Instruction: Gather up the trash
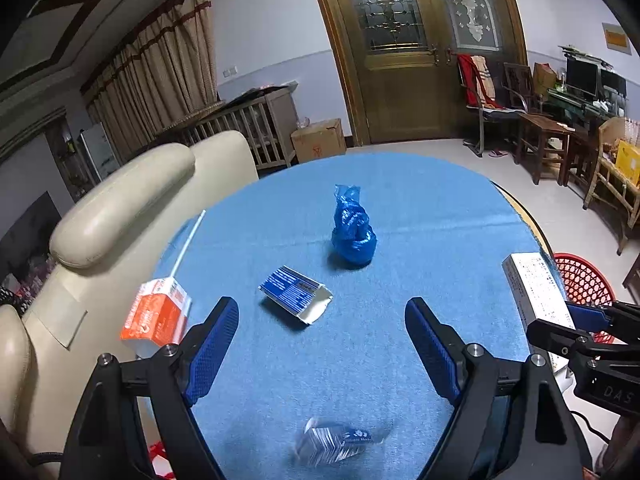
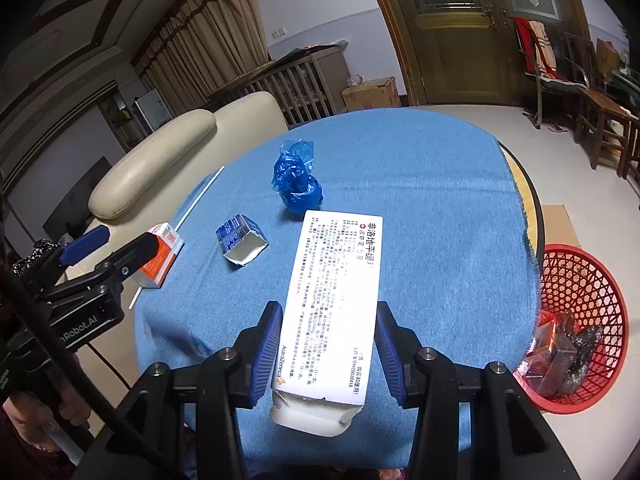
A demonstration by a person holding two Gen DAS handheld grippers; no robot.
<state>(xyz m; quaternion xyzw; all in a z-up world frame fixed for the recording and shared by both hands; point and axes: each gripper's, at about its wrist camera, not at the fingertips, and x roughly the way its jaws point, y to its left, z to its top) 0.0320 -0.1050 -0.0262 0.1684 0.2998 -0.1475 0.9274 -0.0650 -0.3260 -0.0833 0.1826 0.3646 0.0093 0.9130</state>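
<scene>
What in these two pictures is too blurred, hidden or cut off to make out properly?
- Clear plastic wrapper, left wrist view: motion-blurred; its print is unreadable.
- Long white medicine box in the right gripper, right wrist view: the small print is too fine.
- Red plastic mesh basket, right wrist view: the contents are a dark jumble.
- The same basket, left wrist view: mostly hidden behind the box and table edge.

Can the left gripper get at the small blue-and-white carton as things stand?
Probably yes. The left gripper is open and empty, with the small blue-and-white carton lying just ahead between its fingers on the blue cloth. Nothing sits between them; the blue plastic bag is farther back.
</scene>
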